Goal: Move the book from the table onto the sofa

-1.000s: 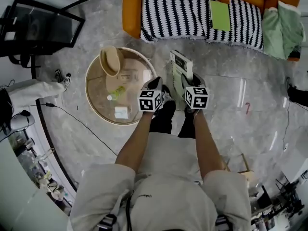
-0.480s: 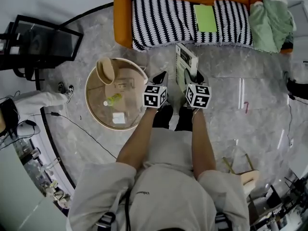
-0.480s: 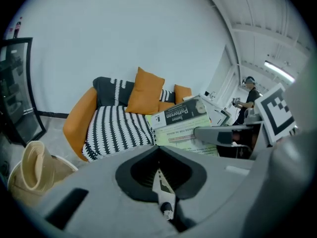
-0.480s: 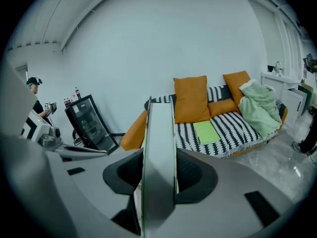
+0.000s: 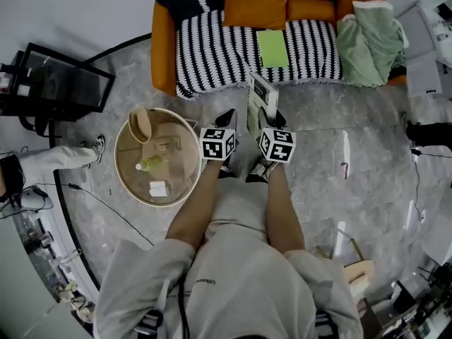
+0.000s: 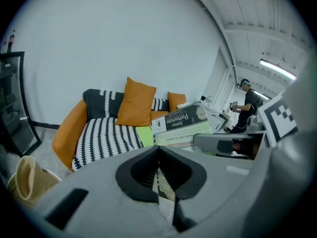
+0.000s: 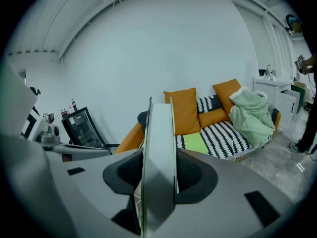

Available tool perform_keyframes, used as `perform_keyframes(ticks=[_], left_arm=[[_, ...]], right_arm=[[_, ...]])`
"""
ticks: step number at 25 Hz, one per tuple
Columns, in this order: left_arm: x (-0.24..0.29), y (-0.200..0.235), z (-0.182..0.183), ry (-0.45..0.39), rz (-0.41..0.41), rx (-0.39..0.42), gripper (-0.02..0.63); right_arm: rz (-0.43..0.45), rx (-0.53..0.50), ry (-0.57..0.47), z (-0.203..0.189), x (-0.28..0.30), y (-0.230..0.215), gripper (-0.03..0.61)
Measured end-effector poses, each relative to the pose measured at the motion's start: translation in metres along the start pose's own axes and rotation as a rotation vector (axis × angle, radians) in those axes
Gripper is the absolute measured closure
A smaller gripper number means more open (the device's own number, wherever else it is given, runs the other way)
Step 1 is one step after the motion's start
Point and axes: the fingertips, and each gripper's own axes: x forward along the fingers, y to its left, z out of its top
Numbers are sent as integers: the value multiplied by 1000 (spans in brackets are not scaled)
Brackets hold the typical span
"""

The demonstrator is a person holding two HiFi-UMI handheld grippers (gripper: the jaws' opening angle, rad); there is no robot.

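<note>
1. Both tongs and the book (image 5: 261, 97) have come away from the round table (image 5: 176, 164) and closer to the sofa (image 5: 219, 48) than a second ago. The table now sits off to the left in the head view.
2. Right tongs (image 7: 159, 157): clamped on the book's near end. The book stands on edge between the jaws, its length pointing at the sofa.
3. Book position: in the air above the marble floor (image 5: 318, 161). Its far end reaches the seat's front edge in the head view. Not yet on the sofa.
4. Left tongs (image 6: 158, 150): jaws drawn together, nothing held, just left of the book.
5. Flat green sheet (image 5: 272, 48) lies on the striped seat, beyond the book.
</note>
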Motion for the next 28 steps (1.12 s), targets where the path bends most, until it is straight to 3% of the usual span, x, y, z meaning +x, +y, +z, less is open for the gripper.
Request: perform_keyframes(ticks=[9,28], left_arm=[[35,-44,54,-83,2,70,606],[82,-129,55,-87,-39,125,606]], right_arm=[[7,3,-34,24,-16,-57,411],[-87,90,-53,11,-63,-162,411]])
